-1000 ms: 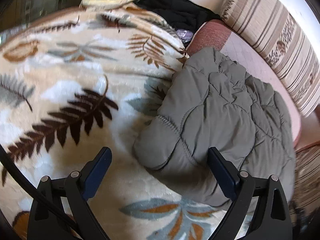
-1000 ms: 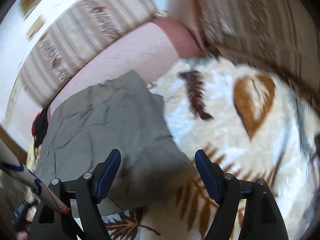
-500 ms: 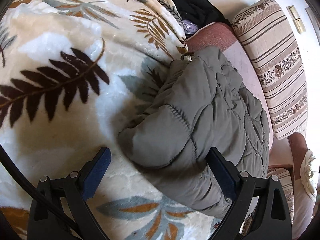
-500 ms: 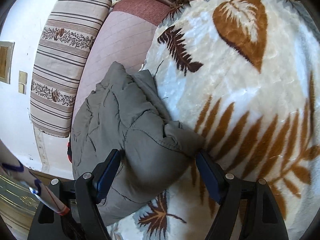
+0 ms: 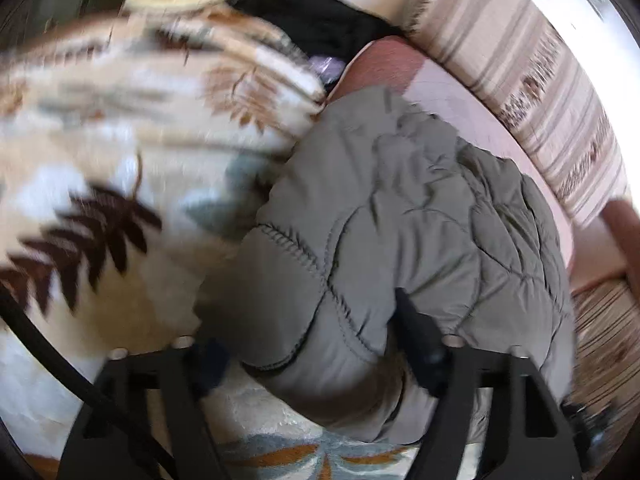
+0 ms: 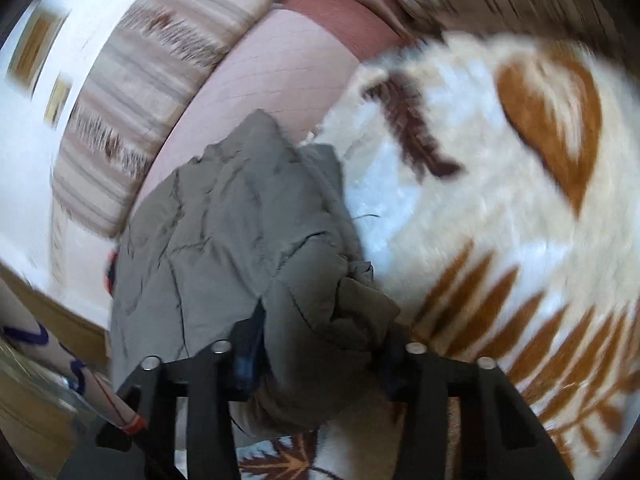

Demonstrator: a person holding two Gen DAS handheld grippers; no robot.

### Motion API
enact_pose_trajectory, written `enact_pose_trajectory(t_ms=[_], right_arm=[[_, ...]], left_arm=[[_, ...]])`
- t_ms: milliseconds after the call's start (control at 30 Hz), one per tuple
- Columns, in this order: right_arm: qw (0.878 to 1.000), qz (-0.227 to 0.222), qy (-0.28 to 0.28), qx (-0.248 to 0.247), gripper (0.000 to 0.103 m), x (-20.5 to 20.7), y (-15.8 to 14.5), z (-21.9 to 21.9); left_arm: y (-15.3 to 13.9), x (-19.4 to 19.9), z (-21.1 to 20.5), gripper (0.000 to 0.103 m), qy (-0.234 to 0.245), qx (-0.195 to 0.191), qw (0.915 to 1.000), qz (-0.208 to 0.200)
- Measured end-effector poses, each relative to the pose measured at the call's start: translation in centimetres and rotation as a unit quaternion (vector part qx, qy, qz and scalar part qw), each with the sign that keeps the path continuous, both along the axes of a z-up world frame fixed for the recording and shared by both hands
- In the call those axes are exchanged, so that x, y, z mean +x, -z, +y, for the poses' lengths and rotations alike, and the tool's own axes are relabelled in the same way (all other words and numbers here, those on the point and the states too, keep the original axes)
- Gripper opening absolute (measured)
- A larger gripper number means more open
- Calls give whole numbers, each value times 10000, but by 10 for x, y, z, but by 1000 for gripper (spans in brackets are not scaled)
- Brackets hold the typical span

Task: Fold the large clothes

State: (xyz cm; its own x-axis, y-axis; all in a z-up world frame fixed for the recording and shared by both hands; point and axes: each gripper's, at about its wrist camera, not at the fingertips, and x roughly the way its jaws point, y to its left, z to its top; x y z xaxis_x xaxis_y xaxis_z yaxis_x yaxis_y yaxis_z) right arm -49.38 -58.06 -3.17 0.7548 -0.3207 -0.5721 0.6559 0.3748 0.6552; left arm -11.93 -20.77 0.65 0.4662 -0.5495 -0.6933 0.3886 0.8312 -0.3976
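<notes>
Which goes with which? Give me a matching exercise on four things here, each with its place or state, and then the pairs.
1. grey quilted puffy jacket
2. cream fleece blanket with brown leaf print
3. beige striped cushion
4. black garment

A. heaped at the far end, past the blanket
B. upright behind the pink seat
C. spread under the jacket's near end
D. bunched up, puffy and creased

Pairs: 1-D, 2-C, 3-B, 4-A

Jacket: lies on the blanket's edge, partly on the sofa seat.
Cushion: behind the seat, beyond the jacket.
Clothes pile: behind the blanket, beside the cushion.
Blanket, right wrist view: right of the jacket.
</notes>
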Motion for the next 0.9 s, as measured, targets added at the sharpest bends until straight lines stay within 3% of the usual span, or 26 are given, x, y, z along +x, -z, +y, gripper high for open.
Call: enact_pose_trajectory(t_ms=[67,133,333,633,900], right_arm=[[9961,522,-71,-708,40,10,-16,14],[9907,787,-88,-1110,38,15,-26,23],[9712,1290,-184,-1995,35,21,-47,42],[9547,1362,-172,-2642,32,18,-79,64],[9533,1178,-197,-2773,31,2,-108,83]], left_arm=[[-5,-7,-4,58,26,211,9995,-243],[-10,-13,-8,54,49,410,9976,-549],[-25,-30,-18,46,136,894,9876,-1283],[-60,-48,-10,41,147,826,9813,-1731],[-87,-64,12,40,141,714,9821,-1735]])
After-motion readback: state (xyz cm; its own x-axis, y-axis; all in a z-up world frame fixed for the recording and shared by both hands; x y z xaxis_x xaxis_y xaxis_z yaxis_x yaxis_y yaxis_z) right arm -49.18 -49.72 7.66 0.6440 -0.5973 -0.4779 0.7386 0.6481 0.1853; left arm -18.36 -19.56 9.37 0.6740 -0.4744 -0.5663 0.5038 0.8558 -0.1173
